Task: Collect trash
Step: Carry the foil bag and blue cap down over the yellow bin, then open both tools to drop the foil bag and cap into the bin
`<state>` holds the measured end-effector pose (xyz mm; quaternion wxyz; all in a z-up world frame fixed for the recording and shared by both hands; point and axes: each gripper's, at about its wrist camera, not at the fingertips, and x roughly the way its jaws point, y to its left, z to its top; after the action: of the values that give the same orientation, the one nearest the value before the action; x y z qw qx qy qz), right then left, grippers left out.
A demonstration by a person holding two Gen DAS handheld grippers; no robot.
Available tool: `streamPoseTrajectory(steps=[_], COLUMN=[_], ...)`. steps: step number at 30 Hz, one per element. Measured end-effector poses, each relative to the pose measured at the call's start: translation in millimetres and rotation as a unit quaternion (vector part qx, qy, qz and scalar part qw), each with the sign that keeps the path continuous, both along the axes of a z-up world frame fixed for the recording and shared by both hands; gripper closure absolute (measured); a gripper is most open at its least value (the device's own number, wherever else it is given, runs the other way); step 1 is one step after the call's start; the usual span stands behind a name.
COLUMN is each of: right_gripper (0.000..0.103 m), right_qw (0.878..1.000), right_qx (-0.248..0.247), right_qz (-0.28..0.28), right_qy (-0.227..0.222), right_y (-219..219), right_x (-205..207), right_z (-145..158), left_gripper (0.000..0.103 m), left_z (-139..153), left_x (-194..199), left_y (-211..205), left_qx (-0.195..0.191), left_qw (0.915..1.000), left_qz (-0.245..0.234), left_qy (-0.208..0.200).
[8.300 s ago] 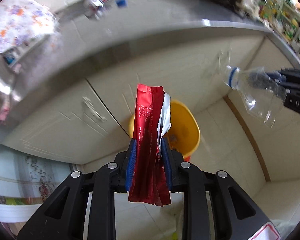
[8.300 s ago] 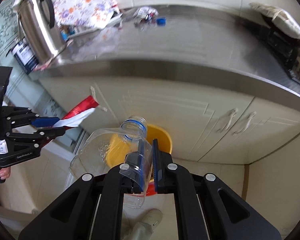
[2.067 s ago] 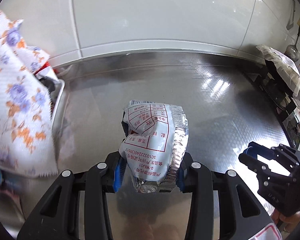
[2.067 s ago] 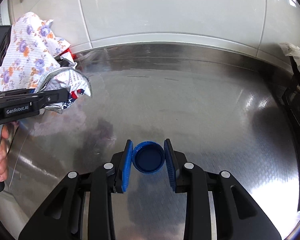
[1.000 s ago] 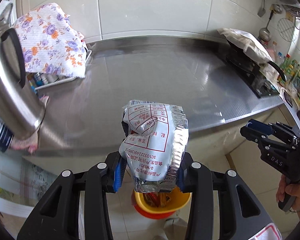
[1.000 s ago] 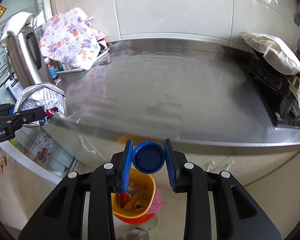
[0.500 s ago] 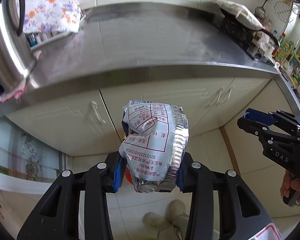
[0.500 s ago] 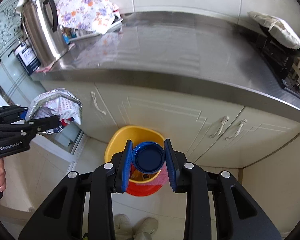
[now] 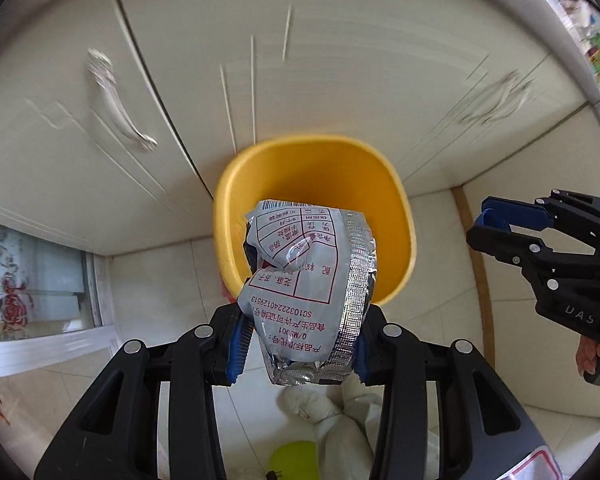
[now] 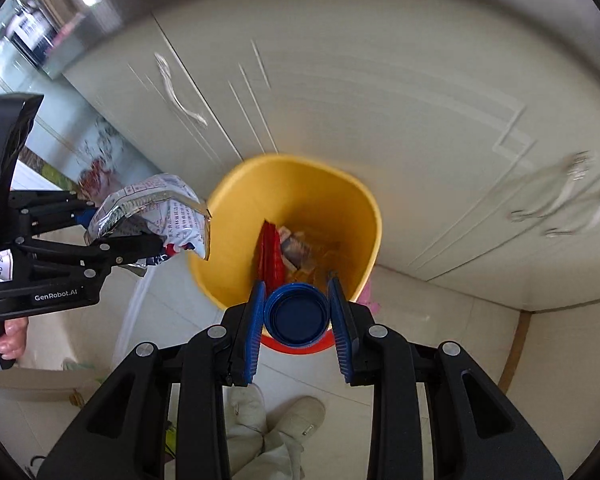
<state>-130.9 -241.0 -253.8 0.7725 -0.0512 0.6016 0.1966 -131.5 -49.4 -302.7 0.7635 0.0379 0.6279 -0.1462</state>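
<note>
My left gripper (image 9: 300, 336) is shut on a crumpled silver snack wrapper (image 9: 308, 292) with red print, held above the near rim of the yellow trash bin (image 9: 236, 200). The wrapper also shows in the right wrist view (image 10: 156, 212), at the bin's left edge. My right gripper (image 10: 296, 316) is shut on a blue bottle cap (image 10: 296, 312), held over the near side of the yellow bin (image 10: 236, 216). A red wrapper (image 10: 270, 256) and other trash lie inside the bin. The right gripper also shows in the left wrist view (image 9: 500, 220), right of the bin.
Cream cabinet doors (image 9: 340, 60) with metal handles (image 9: 120, 112) stand right behind the bin. The floor is pale tile (image 10: 440, 320). The person's shoes (image 10: 300, 420) are below the grippers. A steel counter edge (image 10: 80, 4) runs at the upper left.
Both grippers have dropped from counter height down to the bin and tilted towards it. Each still holds the same item. The bin now fills the middle of both views.
</note>
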Motion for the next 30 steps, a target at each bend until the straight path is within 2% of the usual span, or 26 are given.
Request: streamPoseTrajectory(steps=[6,14,26,29,30], right_gripper=[0.07,0.07,0.07,0.069,0.065], right_qw=[0.999,0.997,0.997,0.997,0.997], right_qx=[0.001,-0.006,0.007,0.013,0.014], right_qz=[0.013,0.035,0.031,0.03,0.028], right_qy=[0.037,0.062,0.07,0.07,0.071], right_y=[5.9,14.6,18.1,17.7,17.4], right_x=[23.5,42.0,60.4,62.0,62.1], right_z=[-57.6,-102.0,-119.3,-119.6,-119.2], left_gripper=[0.063,0.062,0.062,0.059,0.058], left_z=[-50.0,-77.2,-89.8,-92.5,-92.4], left_x=[22.0,38.4,45.1,43.3,43.4], left_y=[-7.6,-8.9,-10.4,-8.8,-9.2], left_qx=[0.023,0.025,0.026,0.03,0.032], left_qw=[0.9989,0.9981,0.9978,0.9976,0.9976], left_qz=[-0.024,-0.03,-0.025,-0.025,-0.025], left_qy=[0.032,0.048,0.055,0.057,0.056])
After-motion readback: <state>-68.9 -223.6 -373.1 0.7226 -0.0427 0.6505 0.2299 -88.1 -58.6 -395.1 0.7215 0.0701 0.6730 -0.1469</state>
